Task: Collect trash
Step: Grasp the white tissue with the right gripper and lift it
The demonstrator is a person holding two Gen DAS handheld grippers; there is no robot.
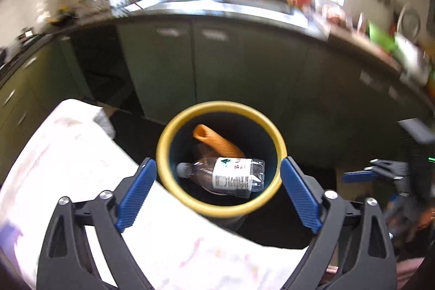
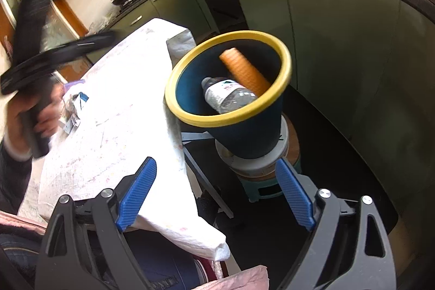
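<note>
Bin (image 2: 244, 137) just beside table edge (image 2: 176, 143).

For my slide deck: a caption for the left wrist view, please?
Open left gripper above the yellow-rimmed bin holding a plastic bottle and orange roll.

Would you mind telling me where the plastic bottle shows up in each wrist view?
Left wrist: the plastic bottle lies low in the centre, inside the bin, between the open tool's fingers.
Right wrist: the plastic bottle is mid-frame, right of centre, inside the bin.
Shared landmark: the bin's yellow rim.
</note>
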